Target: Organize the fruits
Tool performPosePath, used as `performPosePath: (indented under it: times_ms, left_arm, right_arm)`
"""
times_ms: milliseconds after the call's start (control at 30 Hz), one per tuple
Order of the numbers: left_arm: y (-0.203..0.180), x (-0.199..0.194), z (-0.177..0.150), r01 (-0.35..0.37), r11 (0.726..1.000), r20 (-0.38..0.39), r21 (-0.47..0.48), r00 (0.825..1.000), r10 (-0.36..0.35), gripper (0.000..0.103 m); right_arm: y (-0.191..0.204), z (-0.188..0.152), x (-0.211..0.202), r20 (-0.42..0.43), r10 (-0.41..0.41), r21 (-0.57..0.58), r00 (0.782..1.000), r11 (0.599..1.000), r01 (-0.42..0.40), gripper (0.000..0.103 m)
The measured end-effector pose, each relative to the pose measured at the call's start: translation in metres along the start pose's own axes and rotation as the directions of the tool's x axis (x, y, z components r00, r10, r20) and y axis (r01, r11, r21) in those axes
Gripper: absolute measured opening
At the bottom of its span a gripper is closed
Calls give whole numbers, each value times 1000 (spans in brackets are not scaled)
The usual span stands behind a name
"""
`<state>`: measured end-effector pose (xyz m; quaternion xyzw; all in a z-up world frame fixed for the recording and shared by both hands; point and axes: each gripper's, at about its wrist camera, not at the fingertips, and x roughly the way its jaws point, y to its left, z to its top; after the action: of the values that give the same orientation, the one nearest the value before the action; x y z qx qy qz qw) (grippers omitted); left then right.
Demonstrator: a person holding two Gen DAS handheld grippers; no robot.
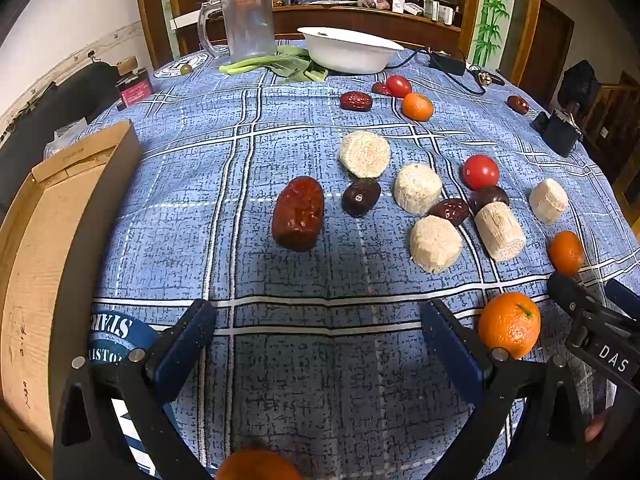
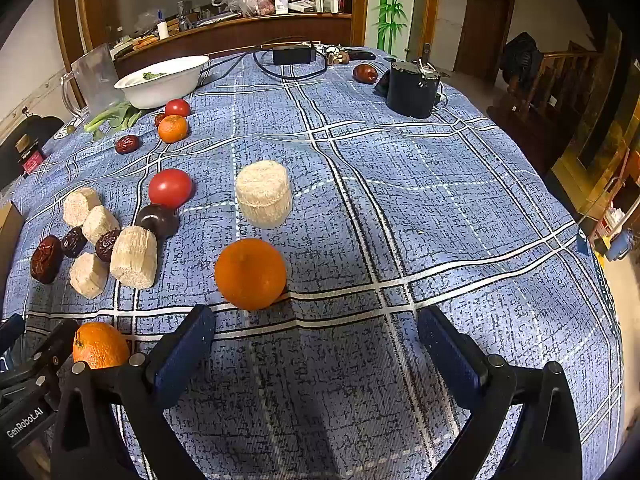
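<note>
Two grippers, left gripper (image 1: 320, 344) and right gripper (image 2: 316, 344), hung released and empty, fruits unsorted: big date (image 1: 298, 213) ahead of left, orange (image 2: 251, 273) just ahead of right, cardboard box (image 1: 60, 216) leftward looked empty, sorting seemingly unstarted.

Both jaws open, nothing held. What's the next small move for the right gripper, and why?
Probably ease the right gripper forward and slightly left so its open jaws straddle the orange. That orange sits just ahead of the jaws on the tablecloth, apart from other items, so it looks like the easiest first pick. The left gripper has only bare cloth ahead.
</note>
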<state>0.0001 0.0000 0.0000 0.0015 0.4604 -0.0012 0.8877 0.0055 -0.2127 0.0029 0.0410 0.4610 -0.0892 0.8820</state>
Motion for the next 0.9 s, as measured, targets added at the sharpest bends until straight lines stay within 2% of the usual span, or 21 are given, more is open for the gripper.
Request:
performPosePath:
  times_ms: [567, 800, 900]
  left_arm:
    - [-2, 3, 0, 44, 997, -69, 67, 997, -39, 103]
    - [8, -14, -10, 76, 996, -44, 41, 996, -75, 103]
    - [15, -38, -14, 82, 996, 24, 30, 996, -83, 103]
  right_arm:
    - [1, 4, 1, -34, 5, -5, 999, 1000, -5, 102]
    - [2, 5, 4, -42, 0, -5, 999, 1000, 0, 102]
    - [0, 2, 2, -46, 2, -1, 999, 1000, -2, 102]
